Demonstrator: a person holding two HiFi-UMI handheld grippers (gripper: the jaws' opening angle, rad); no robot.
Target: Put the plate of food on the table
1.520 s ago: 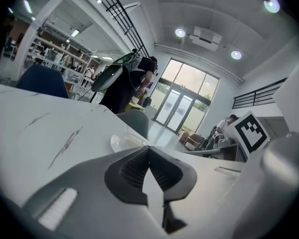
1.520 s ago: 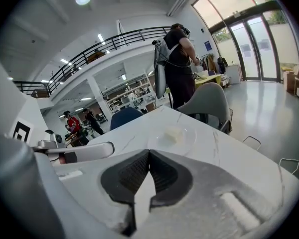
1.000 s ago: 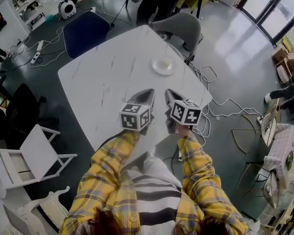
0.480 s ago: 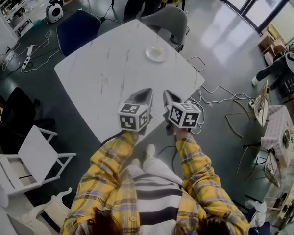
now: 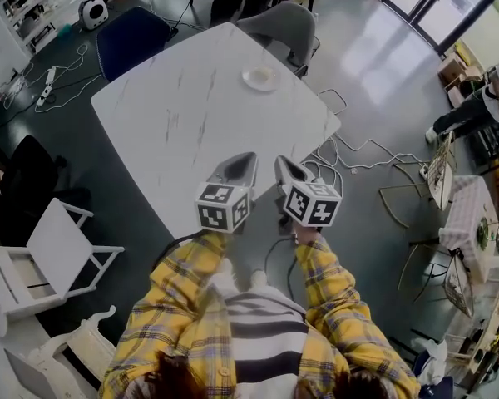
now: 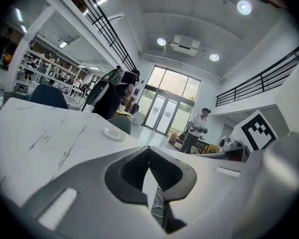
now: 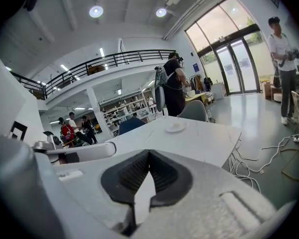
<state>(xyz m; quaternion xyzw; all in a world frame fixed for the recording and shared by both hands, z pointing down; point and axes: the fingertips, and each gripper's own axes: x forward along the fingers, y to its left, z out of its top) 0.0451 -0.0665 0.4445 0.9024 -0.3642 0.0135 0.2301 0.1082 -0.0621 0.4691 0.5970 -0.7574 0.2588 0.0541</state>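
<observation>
Hovering side by side over the white marble surface (image 5: 175, 115) edge, left gripper (image 5: 246, 160) and right gripper (image 5: 282, 164) are both clenched empty, small plate (image 5: 261, 77) well ahead of them.

Blue chair (image 5: 135, 40) and grey chair (image 5: 287, 23) at top of head view, apart. White chair (image 5: 50, 256) at left, black chair (image 5: 27, 177) just above it. Tangled cables (image 5: 362, 152) on glossy grey floor (image 5: 382, 73) at right. Power strip (image 5: 48, 77) at upper left. Glass doors (image 5: 453, 11) at top right. Left gripper view: person with backpack (image 6: 114, 91) standing, another person (image 6: 197, 128) near doors. Round ceiling lamps (image 6: 162, 41). Black railing (image 6: 261, 81) along upper level.
</observation>
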